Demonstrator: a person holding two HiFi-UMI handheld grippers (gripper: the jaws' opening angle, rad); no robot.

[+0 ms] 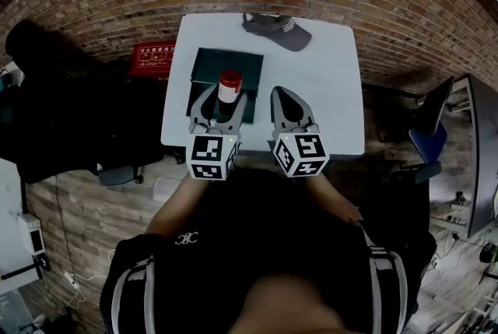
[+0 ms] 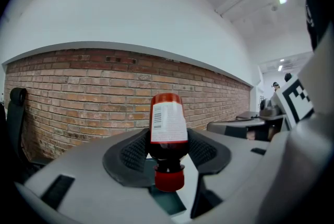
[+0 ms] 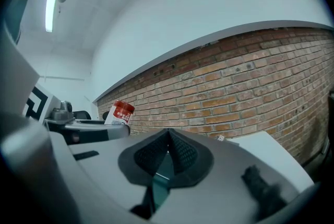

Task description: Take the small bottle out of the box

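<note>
Your left gripper (image 2: 168, 151) clamps the red-capped small bottle (image 2: 168, 126), whose barcode (image 2: 158, 119) label's print is illegible; your right gripper (image 3: 168, 154) is closed and empty.

We count one bottle (image 1: 229, 85), one dark green box (image 1: 208, 65), one cap (image 1: 278, 30), all on one white table (image 1: 327, 91). Down on the floor there's one red case (image 1: 152, 58). Two grippers too: the left gripper (image 1: 222, 102) and the right gripper (image 1: 282, 96).
</note>
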